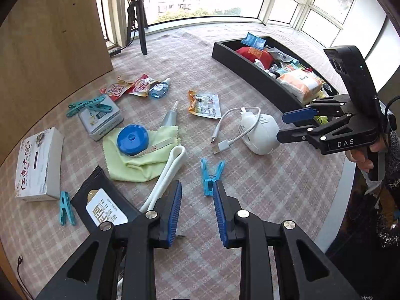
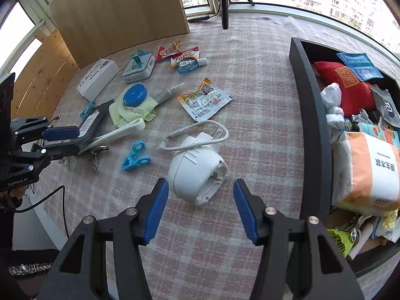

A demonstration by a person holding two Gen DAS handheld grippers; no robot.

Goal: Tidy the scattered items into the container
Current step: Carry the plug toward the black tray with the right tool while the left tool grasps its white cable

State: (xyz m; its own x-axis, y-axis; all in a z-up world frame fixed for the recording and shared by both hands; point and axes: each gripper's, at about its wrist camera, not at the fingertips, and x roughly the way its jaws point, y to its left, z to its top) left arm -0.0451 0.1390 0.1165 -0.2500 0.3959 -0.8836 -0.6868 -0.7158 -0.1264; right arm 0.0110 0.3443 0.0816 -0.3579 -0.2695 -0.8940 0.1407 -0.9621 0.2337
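Note:
A white round device (image 2: 197,175) with a white cable (image 2: 200,127) lies on the checked cloth. My right gripper (image 2: 201,185) stands open, its blue pads on either side of the device's near end without pressing on it. In the left wrist view the right gripper (image 1: 281,127) reaches the device (image 1: 262,135) from the right. My left gripper (image 1: 198,185) is open with only cloth between its pads. A blue clothespin (image 1: 210,175) lies just ahead of its right finger and a white strap (image 1: 170,170) runs under its left finger. The black tray (image 2: 312,125) on the right holds several items.
Scattered at left are a blue tape measure (image 1: 132,138) on a green cloth (image 1: 140,162), a snack packet (image 1: 205,103), a tin (image 1: 100,117), a white box (image 1: 37,165) and a black packet (image 1: 100,200). A wooden panel (image 1: 50,37) and a tripod (image 1: 137,20) stand at the back.

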